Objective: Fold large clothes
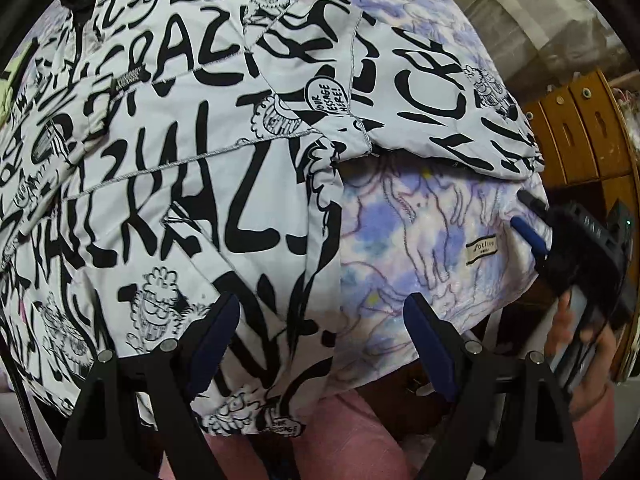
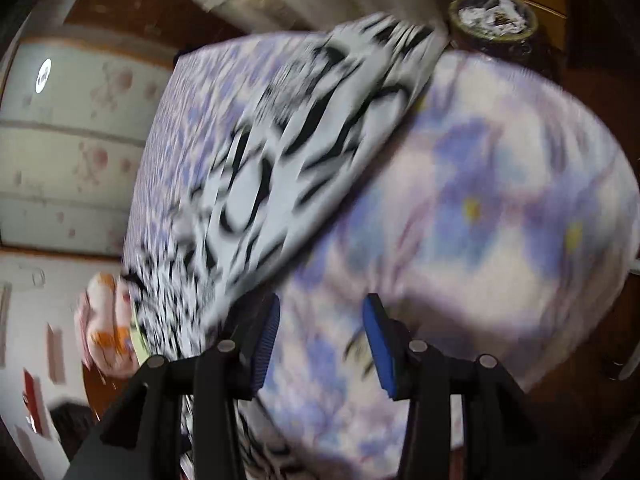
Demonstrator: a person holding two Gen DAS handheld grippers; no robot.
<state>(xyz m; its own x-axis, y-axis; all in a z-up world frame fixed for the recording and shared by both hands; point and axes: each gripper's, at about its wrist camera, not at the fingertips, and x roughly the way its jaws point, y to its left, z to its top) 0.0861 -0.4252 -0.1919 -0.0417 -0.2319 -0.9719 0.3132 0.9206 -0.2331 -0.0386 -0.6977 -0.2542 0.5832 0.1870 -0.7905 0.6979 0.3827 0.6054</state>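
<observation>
Left wrist view looks steeply down on a white jacket (image 1: 168, 184) printed with black lettering, spread over a bed (image 1: 420, 240) with a purple-and-pink cover. The jacket fills the left and middle of the picture; its right edge runs down just left of centre, and a folded sleeve (image 1: 440, 92) lies across the top right, its cuff reaching almost to the bed's right edge. Right of the jacket edge the cover lies bare, a small cloth label (image 1: 482, 249) sewn on it. The near edge of the bed curves along the bottom, with pink trousers (image 1: 352, 432) below it. Beyond the right edge stands wooden furniture (image 1: 580, 128).

The left gripper (image 1: 320, 344) hangs with its jaws spread wide, nothing pinched: one finger over the jacket's lower hem, the other over bare cover, the jacket edge between them. At the right the right gripper (image 1: 532, 220) points in over the bed's edge, a hand (image 1: 576, 336) behind it.

Right wrist view is blurred. The jacket (image 2: 280, 184) runs as a diagonal band from upper right to lower left, bare cover (image 2: 480, 220) to its right. The right gripper (image 2: 320, 340) is released, jaws partly apart and empty over the cover, its left finger just beside the jacket's edge. A round bin (image 2: 492, 20) stands past the bed's far corner.
</observation>
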